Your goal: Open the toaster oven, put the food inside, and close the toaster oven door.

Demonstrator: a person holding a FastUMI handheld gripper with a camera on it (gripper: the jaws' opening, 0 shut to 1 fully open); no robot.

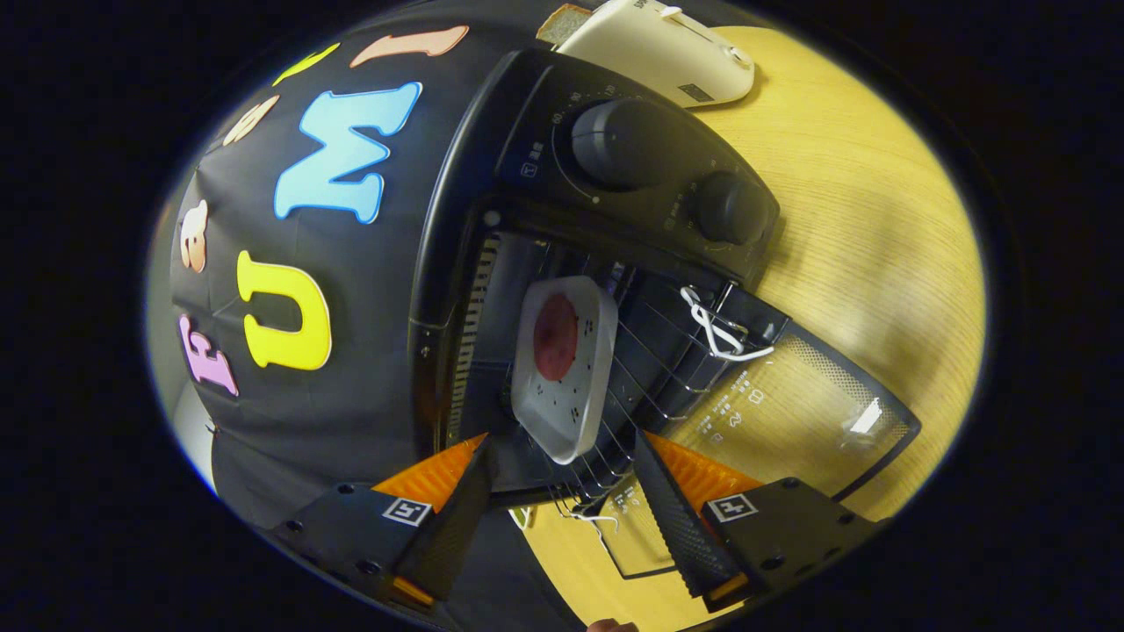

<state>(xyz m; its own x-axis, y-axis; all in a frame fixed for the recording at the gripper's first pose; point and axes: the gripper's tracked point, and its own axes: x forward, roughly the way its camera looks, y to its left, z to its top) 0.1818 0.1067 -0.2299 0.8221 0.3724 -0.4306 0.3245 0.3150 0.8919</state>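
Note:
The black toaster oven (465,184) appears tilted in the gripper view, and its glass door (790,412) is swung fully open over the wooden table. A white square plate (581,395) with a round red piece of food (555,336) rests on the wire rack (654,351) inside the oven. My gripper (562,437) is open at the oven's mouth. The plate's near corner lies between the fingertips, and neither finger presses on it.
Two black knobs (615,140) (731,208) sit on the oven's control panel. A white string loop (716,333) hangs at the door hinge. Beyond the oven stands a white toaster (659,44) with a slice of bread (562,22). The wooden table (869,219) stretches beside the door.

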